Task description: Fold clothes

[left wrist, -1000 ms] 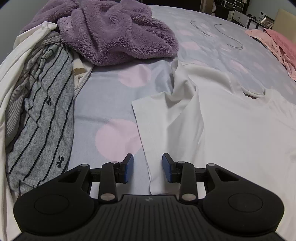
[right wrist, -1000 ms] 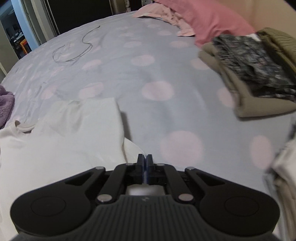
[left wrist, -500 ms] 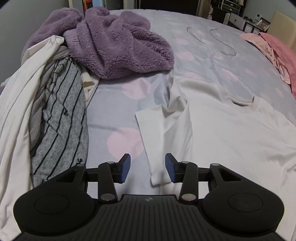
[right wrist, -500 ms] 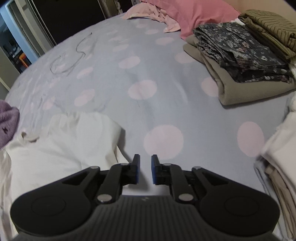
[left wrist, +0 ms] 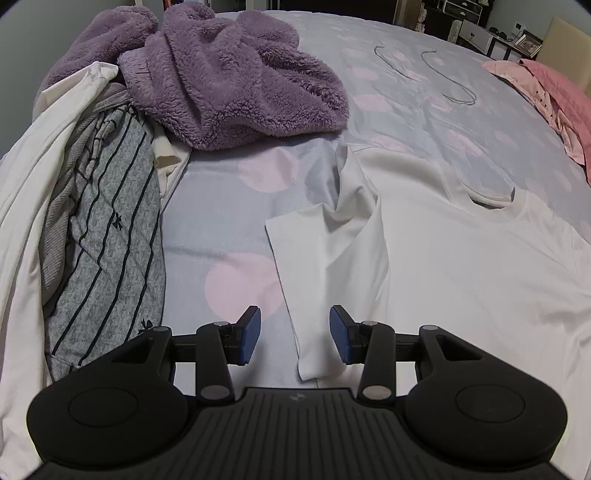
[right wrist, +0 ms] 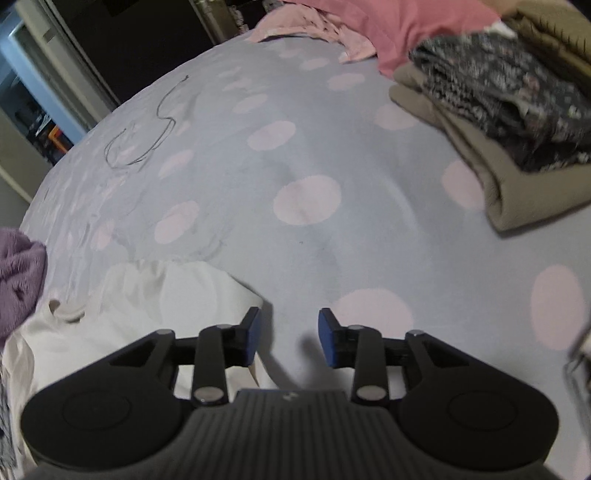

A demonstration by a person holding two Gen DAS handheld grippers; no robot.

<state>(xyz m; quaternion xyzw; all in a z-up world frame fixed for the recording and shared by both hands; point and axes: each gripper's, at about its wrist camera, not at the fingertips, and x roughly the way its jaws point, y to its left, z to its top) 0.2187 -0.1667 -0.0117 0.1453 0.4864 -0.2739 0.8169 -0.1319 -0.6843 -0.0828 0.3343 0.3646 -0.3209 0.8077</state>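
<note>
A white T-shirt lies spread on the polka-dot bed, neck hole toward the far side, its left sleeve creased and folded over. My left gripper is open and empty, hovering just above the sleeve's hem corner. In the right wrist view the same shirt lies at lower left. My right gripper is open and empty, over the bedsheet just right of the shirt's other sleeve edge.
A pile of unfolded clothes sits at left: purple fleece, grey striped garment, white cloth. Folded stack at right, pink pillow and garment behind it. Wire hangers lie on the far sheet.
My right gripper has opened from shut and let go of the shirt, then pulled back and turned right. My left gripper stayed open and drew back slightly.
</note>
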